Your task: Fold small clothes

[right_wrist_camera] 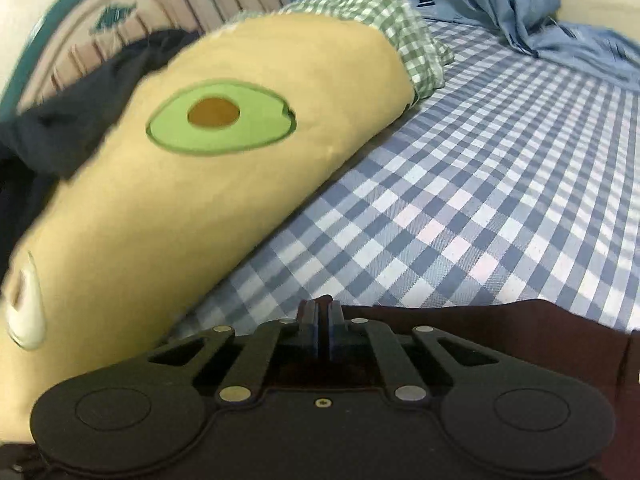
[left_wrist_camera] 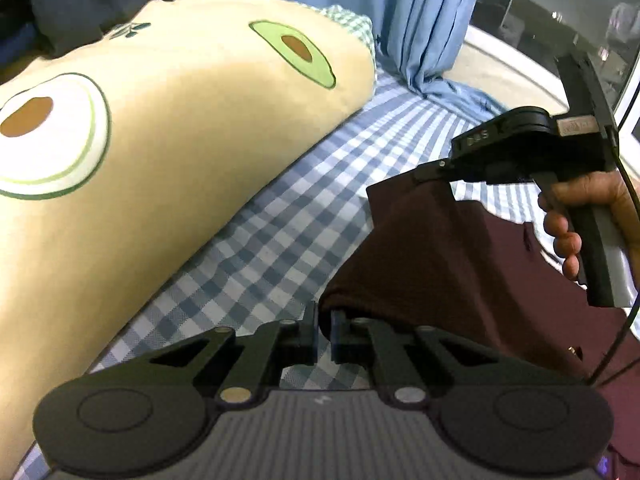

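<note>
On the checked bed [right_wrist_camera: 500,200], lower right of the left view, the maroon garment [left_wrist_camera: 440,248] hangs between the left claw [left_wrist_camera: 325,334] and right claw [left_wrist_camera: 430,172], each pinched shut on its edge. Its long axis runs claw to claw, toward upper right. I would keep that edge taut and level, then carry it over evenly.

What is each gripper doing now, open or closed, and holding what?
Left gripper: closed on an edge of the maroon cloth.
Right gripper: closed on the same cloth, at another edge.
</note>
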`<state>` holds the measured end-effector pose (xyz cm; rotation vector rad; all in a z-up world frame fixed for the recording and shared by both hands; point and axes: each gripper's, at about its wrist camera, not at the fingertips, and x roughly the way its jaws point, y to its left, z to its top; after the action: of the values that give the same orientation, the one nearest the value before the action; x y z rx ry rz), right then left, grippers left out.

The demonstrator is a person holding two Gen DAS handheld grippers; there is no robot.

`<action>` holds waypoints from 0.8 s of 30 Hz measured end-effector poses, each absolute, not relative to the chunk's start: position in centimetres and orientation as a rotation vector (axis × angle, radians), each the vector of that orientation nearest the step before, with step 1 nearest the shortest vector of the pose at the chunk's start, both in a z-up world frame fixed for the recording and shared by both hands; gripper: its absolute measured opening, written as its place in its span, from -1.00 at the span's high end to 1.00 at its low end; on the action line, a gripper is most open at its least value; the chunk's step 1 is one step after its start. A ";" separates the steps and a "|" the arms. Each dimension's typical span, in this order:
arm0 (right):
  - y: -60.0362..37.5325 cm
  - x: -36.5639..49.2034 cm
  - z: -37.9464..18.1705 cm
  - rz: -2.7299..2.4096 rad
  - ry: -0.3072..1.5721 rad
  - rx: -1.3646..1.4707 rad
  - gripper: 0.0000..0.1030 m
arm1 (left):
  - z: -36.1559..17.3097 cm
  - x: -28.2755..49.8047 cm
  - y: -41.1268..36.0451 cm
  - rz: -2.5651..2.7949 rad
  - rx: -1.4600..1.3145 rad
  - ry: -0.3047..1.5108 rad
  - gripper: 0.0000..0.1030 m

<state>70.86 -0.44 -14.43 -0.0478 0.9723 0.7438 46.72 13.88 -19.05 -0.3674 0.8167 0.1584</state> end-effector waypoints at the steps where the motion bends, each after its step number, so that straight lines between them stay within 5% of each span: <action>1: -0.3 70.8 -14.6 0.739 0.988 -0.054 0.85 | -19.2 46.8 14.0 0.150 -0.372 0.839 0.90; 4: -1.0 70.3 -14.3 0.726 0.973 -0.023 0.14 | -19.1 46.0 14.5 0.133 -0.381 0.875 0.83; 5: -1.7 69.9 -13.9 0.725 0.956 -0.014 -0.20 | -19.0 45.3 14.8 0.129 -0.382 0.879 0.66; 8: -5.2 67.8 -13.0 0.688 0.912 0.026 -0.59 | -18.1 43.5 15.6 0.123 -0.380 0.886 -0.09; 15: -15.6 58.5 -13.3 0.404 0.879 -0.052 -0.91 | -15.2 45.9 16.0 0.032 -0.355 0.837 -0.63; 20: -21.5 51.4 -14.4 0.188 0.931 0.010 -0.94 | -15.5 53.3 14.0 -0.003 -0.298 0.850 -0.59; 24: -24.2 48.5 -15.7 0.093 0.989 0.130 -0.77 | -16.8 58.5 13.7 0.020 -0.344 0.899 0.15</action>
<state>48.52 -24.24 -15.74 0.1302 0.9892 0.0930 58.52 13.68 -16.84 -0.3437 0.8987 0.0200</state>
